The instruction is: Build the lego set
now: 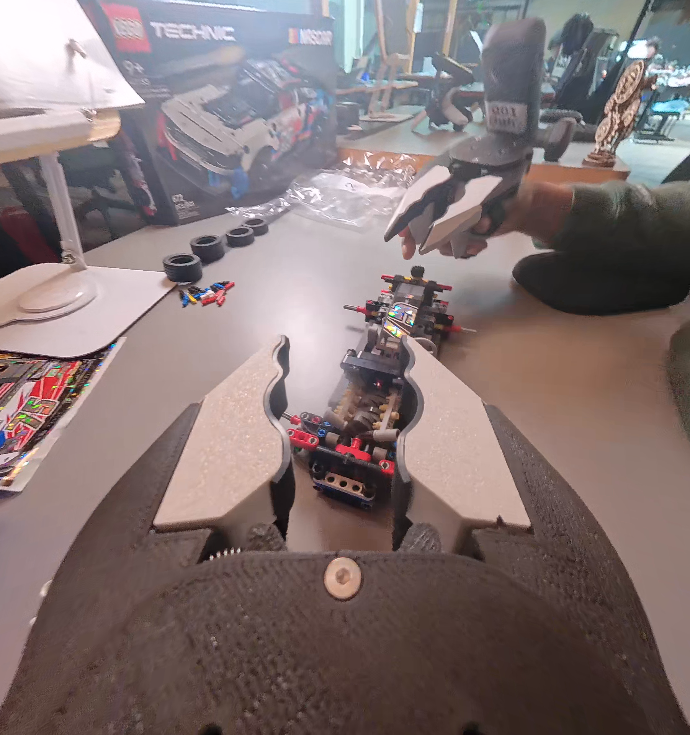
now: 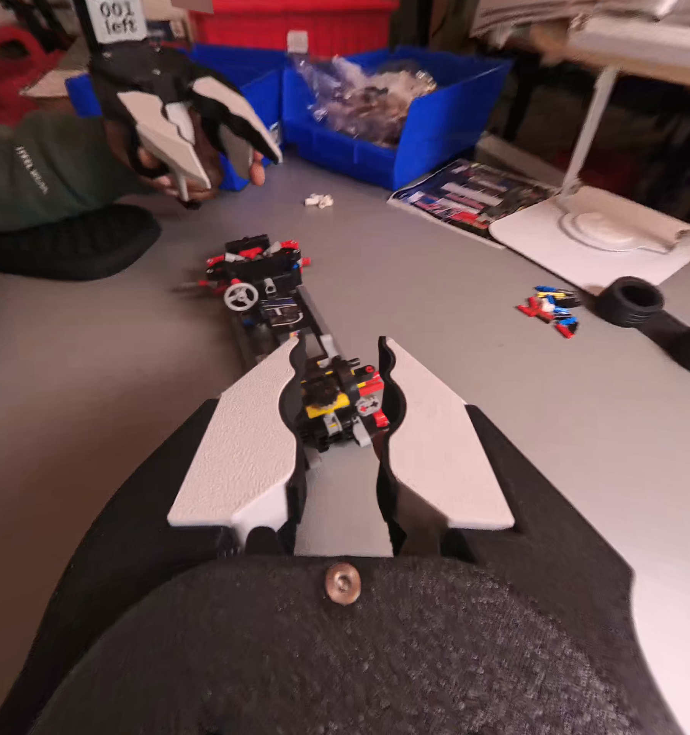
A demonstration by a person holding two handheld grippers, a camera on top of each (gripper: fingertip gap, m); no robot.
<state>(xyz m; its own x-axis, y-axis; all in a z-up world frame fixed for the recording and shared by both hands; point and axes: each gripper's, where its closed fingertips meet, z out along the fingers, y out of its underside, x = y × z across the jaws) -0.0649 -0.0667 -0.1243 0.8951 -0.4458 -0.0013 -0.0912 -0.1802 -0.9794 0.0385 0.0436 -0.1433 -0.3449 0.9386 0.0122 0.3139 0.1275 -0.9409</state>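
Observation:
A long, partly built Lego car chassis [image 1: 359, 449] lies on the grey table [image 1: 534, 397]. In the left wrist view my left gripper [image 1: 343, 342] is open and empty, with its fingers either side of the chassis's near end. My right gripper [image 1: 406, 245] hangs open above the far end. In the right wrist view my right gripper [image 2: 342, 341] is open and empty over the yellow and black end of the chassis [image 2: 264, 274]. My left gripper [image 2: 240, 173] is raised and open beyond the other end.
Several black tyres [image 1: 182, 267] and a pile of small coloured pins [image 1: 206, 292] lie left of the chassis, near a white lamp base [image 1: 57, 294]. A sticker sheet [image 1: 17, 401], the set's box [image 1: 224, 111] and plastic bags [image 1: 355, 187] are around. Blue bins [image 2: 395, 115] stand opposite. About 15 cm separates my left fingertips from my right.

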